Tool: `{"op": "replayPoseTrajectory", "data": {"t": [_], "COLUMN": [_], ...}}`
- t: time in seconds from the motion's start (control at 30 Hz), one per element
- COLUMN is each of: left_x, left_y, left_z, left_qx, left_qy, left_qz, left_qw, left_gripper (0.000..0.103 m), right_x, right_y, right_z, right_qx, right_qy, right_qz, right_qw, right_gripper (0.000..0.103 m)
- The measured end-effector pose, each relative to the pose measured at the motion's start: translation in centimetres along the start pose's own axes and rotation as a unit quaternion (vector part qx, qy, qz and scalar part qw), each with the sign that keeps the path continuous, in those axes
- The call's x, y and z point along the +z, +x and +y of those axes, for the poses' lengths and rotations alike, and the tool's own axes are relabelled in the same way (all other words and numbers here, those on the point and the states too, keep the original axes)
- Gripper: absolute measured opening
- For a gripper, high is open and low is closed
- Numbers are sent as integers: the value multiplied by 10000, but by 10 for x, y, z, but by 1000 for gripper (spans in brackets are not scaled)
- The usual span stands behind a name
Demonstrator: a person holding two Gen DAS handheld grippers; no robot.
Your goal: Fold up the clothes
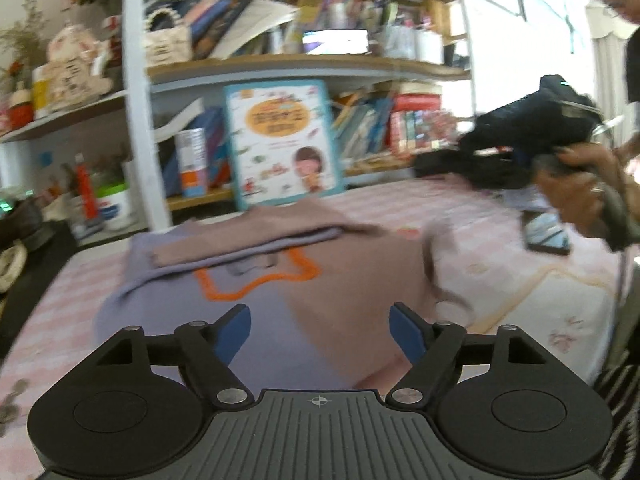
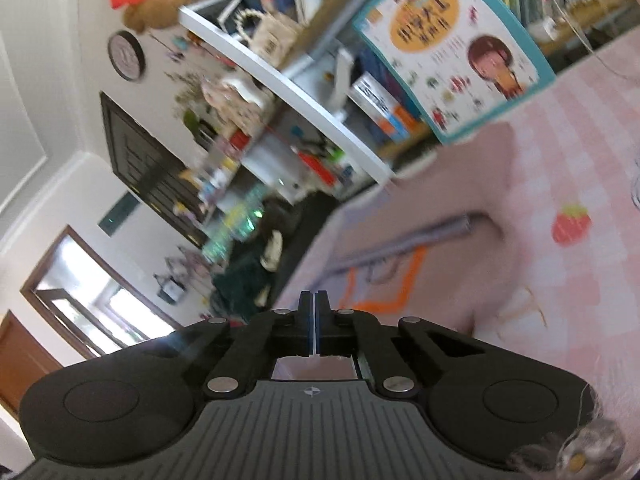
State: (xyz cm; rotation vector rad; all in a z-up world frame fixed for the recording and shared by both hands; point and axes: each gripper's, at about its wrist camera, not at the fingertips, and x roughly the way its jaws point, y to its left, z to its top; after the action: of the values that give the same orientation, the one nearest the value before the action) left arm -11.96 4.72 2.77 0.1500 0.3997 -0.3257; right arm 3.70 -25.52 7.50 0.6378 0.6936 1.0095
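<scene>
Garment (image 1: pixel 224 276) partly folded; lilac and mauve panels; orange star outline

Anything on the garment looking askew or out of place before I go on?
Yes. The folded sleeve lies slanted across the purple garment, and a brownish flap at its right edge stands rumpled, not flat. A phone lies on the pink cloth nearby.

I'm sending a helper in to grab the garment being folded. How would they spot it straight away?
Start at the pink checked tablecloth before the crowded bookshelf. In front of the upright teal-bordered children's book lies the lavender and mauve garment, partly folded. An orange star outline on it sets it apart.
</scene>
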Motion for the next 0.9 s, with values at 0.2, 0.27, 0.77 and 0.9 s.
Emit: {"op": "replayPoseTrajectory", "data": {"t": [0.2, 0.27, 0.77, 0.9], "left_x": [-1, -2, -5, -6], "left_y": [19, 20, 16, 11], "left_z": [-14, -10, 1, -7], "left_qx": [-178, -158, 385, 176], "left_qy": [378, 339, 464, 401], "left_qz": [191, 222, 427, 315], "left_qw": [9989, 9991, 9973, 9985], "left_gripper": [80, 80, 83, 83], "right_x": [1, -9, -58, -49], "right_y": [4, -2, -3, 9], "right_z": [-1, -6, -30, -33], "right_qx": [-368, -762, -1131, -846], "right_qy": [-233, -410, -236, -92], "right_qz": [420, 686, 1571, 1460], "right_qw": [9982, 9939, 9808, 9856], "right_gripper": [4, 20, 21, 9]}}
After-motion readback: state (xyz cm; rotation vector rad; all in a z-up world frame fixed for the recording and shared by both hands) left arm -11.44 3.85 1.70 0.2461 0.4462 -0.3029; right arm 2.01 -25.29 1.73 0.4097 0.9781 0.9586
